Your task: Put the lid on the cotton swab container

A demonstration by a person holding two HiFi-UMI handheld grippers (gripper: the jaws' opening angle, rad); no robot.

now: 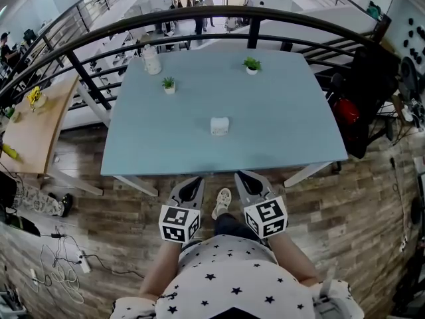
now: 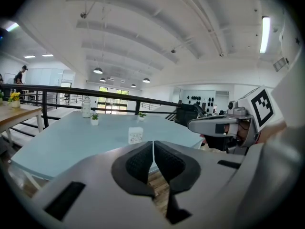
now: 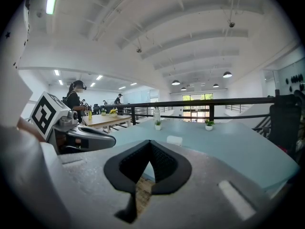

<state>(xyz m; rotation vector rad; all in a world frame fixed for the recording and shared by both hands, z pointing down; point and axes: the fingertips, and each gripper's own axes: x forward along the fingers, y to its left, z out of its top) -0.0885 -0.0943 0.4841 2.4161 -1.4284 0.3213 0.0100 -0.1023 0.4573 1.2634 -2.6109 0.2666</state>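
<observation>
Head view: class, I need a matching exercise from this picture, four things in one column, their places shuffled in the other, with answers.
Things:
1 white container
2 bottle
3 left gripper
4 yellow flowers

Places:
A far left corner of the blue table
B wooden side table
C middle of the blue table
D short of the blue table's near edge

Pairs: 1-C, 2-A, 3-D, 4-B.

A pale blue table stands on wood-plank floor beside a black railing, under a white ribbed ceiling.
</observation>
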